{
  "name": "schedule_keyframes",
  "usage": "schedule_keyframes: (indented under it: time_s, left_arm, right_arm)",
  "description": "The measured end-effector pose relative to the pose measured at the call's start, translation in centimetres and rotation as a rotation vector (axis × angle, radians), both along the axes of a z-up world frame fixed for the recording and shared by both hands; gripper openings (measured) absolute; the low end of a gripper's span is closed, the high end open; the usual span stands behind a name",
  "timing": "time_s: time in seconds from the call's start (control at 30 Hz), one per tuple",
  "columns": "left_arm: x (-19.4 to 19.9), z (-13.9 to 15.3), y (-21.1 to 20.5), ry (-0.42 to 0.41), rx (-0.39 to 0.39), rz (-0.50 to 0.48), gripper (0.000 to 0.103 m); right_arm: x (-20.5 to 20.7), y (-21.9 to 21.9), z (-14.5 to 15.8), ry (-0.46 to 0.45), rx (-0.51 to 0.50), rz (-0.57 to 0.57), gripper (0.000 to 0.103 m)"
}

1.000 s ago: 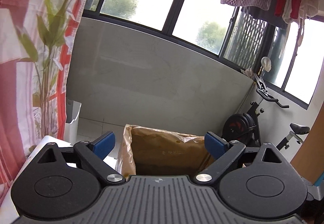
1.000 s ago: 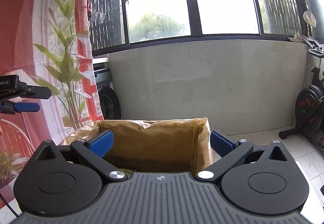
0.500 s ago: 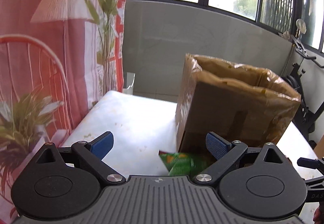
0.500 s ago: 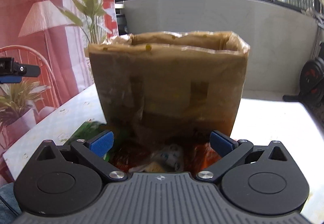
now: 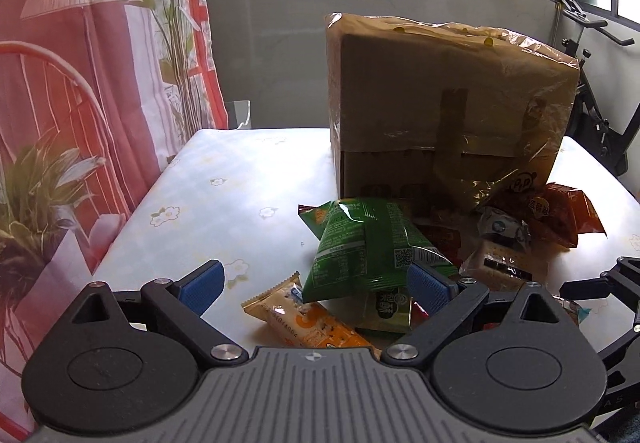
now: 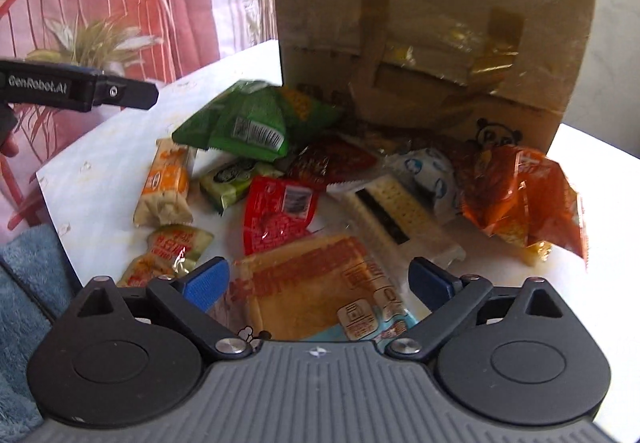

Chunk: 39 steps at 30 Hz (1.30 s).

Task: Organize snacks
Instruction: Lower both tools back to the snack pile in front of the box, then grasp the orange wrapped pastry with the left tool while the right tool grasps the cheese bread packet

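Observation:
A heap of snack packets lies on the white flowered table (image 5: 200, 203) in front of a tall cardboard box (image 5: 440, 103) wrapped in tape. My left gripper (image 5: 316, 287) is open above the heap's left end, over an orange bar (image 5: 304, 319) and a green bag (image 5: 360, 243). My right gripper (image 6: 319, 283) hovers over a flat tan packet (image 6: 312, 267) that lies between its pads. Its jaws are closing, still wide, and the pads are clear of the packet. A red packet (image 6: 278, 211), a cracker pack (image 6: 392, 211) and an orange bag (image 6: 520, 199) lie beyond.
The box (image 6: 432, 35) stands close behind the heap. A red-and-white curtain (image 5: 80, 83) hangs left of the table. An exercise bike (image 5: 592, 103) stands at the back right. A blue cloth (image 6: 24, 283) lies at the table's near left edge. The left gripper's finger (image 6: 80, 91) reaches in from the left.
Both grippers have come down and tipped from the windows and the box's open top toward the table. The snack heap has come into view under both.

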<state>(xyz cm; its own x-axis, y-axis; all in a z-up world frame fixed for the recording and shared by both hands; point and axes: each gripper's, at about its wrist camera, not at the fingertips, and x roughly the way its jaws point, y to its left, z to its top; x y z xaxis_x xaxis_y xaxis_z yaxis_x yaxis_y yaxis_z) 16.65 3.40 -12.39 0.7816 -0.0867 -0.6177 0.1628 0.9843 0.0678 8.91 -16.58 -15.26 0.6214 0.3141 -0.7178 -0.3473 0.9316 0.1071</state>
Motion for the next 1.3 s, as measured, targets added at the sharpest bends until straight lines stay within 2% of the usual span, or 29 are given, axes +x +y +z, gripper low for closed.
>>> schedule_keyframes:
  time_s: [0.07,0.2,0.33,0.47,0.77,0.83,0.9,1.03,1.17,1.3]
  left_arm:
    - [-0.1,-0.2,0.4,0.007,-0.012,0.010,0.099]
    - [-0.3,-0.7,0.9,0.034,-0.050,0.003,0.099]
    - [-0.2,-1.1,0.4,0.042,-0.046,-0.013,0.099]
    - [-0.2,-1.4,0.0,0.054,-0.050,-0.029,0.099]
    - [0.0,-1.9,0.8,0.087,-0.101,-0.013,0.098]
    - [0.0,-2.0,0.9,0.089,-0.111,-0.008,0.098]
    - [0.2,-2.0,1.1,0.103,-0.137,-0.015,0.098]
    - [0.5,-2.3,1.2,0.135,-0.180,-0.024,0.098]
    - [0.7,-2.6,0.9,0.135,-0.168,-0.022,0.097]
    - [1.6,-3.5,0.9,0.179,-0.162,0.002,0.092]
  right_arm:
    - [0.2,0.2,-0.4,0.018,-0.014,0.024,0.096]
    - [-0.1,1.0,-0.6,-0.003,-0.095,0.084,0.097]
    - [-0.2,1.5,-0.8,-0.017,-0.147,0.128,0.097]
    - [0.3,1.1,-1.6,0.021,-0.130,0.114,0.103]
    - [1.3,-0.6,-2.8,0.090,0.012,0.039,0.103]
    - [1.2,-0.6,-2.5,0.081,0.006,0.041,0.097]
    - [1.1,-0.8,-2.0,0.079,0.019,0.048,0.086]
    - [0.3,-1.7,-1.1,0.051,0.046,0.030,0.084]
    - [-0.2,-3.0,0.2,0.017,0.104,-0.010,0.084]
    - [-0.3,-3.5,1.3,-0.046,0.089,-0.044,0.084]
